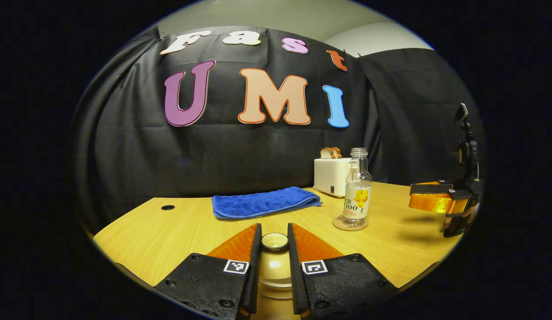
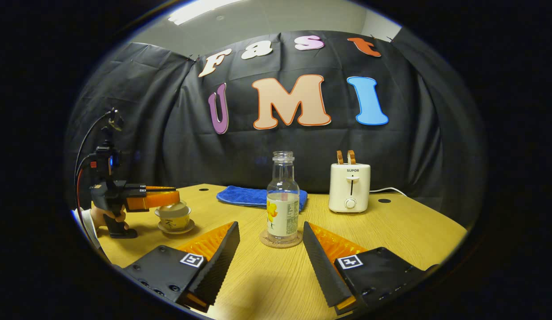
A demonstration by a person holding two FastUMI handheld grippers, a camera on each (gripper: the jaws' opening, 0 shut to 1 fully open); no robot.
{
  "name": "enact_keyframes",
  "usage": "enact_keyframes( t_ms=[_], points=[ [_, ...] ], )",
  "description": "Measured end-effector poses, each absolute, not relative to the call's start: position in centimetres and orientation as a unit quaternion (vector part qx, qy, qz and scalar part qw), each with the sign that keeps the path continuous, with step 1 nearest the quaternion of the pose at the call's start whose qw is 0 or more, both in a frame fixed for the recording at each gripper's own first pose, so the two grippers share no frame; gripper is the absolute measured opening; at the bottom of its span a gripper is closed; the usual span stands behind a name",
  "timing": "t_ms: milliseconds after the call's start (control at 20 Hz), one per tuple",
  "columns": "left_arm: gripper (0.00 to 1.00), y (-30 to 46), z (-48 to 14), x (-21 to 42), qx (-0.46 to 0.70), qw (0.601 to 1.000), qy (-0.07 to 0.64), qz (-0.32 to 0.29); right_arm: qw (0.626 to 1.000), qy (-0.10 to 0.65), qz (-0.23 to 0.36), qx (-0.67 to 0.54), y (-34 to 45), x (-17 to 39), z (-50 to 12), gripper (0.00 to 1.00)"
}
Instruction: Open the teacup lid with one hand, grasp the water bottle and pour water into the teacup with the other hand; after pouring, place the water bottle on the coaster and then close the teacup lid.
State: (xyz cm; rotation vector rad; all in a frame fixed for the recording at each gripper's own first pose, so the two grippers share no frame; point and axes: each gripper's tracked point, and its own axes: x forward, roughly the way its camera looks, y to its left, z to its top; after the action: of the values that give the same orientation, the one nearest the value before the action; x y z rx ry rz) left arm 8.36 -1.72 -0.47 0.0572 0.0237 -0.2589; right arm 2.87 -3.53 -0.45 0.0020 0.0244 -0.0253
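Note:
The pale teacup lid (image 1: 274,266) sits right in front of my left gripper (image 1: 274,232), whose fingers are closed in on either side of the lid's small knob (image 1: 274,241). From the right gripper view, the left gripper (image 2: 167,196) rests over the teacup (image 2: 173,217) on its saucer (image 2: 175,230), with the lid on the cup. The uncapped clear water bottle (image 2: 283,200) stands upright on a round cork coaster (image 2: 280,242). My right gripper (image 2: 270,230) is open just short of it, a finger on each side. The bottle (image 1: 357,191) and the right gripper (image 1: 438,201) also appear in the left gripper view.
A folded blue towel (image 1: 264,202) lies toward the back of the wooden table (image 2: 391,231). A white toaster (image 2: 349,186) holding two bread slices stands at the back right of the bottle. A hand (image 2: 100,216) holds the left gripper near the table's left edge.

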Motion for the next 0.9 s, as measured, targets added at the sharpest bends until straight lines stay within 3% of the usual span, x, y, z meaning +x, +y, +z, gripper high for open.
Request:
enact_keyframes(
  t_ms=[200,250,400,500,550,600,750,850,900],
  points=[
    [0.29,-2.7,-1.0,8.1,0.036,0.987,0.03,-0.152,1.0,0.004,-0.013,-0.001,-3.5,2.7,-0.2,0.92],
    [0.29,-2.6,-1.2,8.1,0.038,0.987,0.034,-0.152,1.0,0.003,-0.014,-0.002,-3.6,2.5,-0.3,0.99],
    [0.29,-2.8,-1.5,8.1,0.038,0.986,0.044,-0.153,1.0,0.002,-0.015,-0.001,-3.5,2.5,-0.1,0.99],
    [0.3,-2.8,-1.5,7.9,0.041,0.986,0.05,-0.156,1.0,0.003,-0.014,-0.001,-3.5,2.5,-0.3,0.85],
    [0.33,-2.9,-1.8,8.0,0.041,0.985,0.051,-0.157,1.0,0.003,-0.014,-0.001,-3.5,2.5,-0.3,0.85],
    [0.34,-2.9,-1.6,7.9,0.042,0.986,0.052,-0.156,1.0,0.003,-0.015,-0.001,-3.5,2.4,-0.3,0.99],
    [0.34,-2.7,-1.6,7.8,0.04,0.986,0.049,-0.154,1.0,0.003,-0.016,-0.001,-3.5,2.5,-0.2,0.99],
    [0.42,-2.7,-1.5,7.8,0.039,0.986,0.047,-0.153,1.0,0.003,-0.018,-0.001,-3.6,2.4,-0.3,0.99],
    [0.55,-2.6,-1.6,7.8,0.039,0.986,0.049,-0.152,1.0,0.003,-0.019,-0.001,-3.6,2.4,-0.3,0.99]
  ],
)
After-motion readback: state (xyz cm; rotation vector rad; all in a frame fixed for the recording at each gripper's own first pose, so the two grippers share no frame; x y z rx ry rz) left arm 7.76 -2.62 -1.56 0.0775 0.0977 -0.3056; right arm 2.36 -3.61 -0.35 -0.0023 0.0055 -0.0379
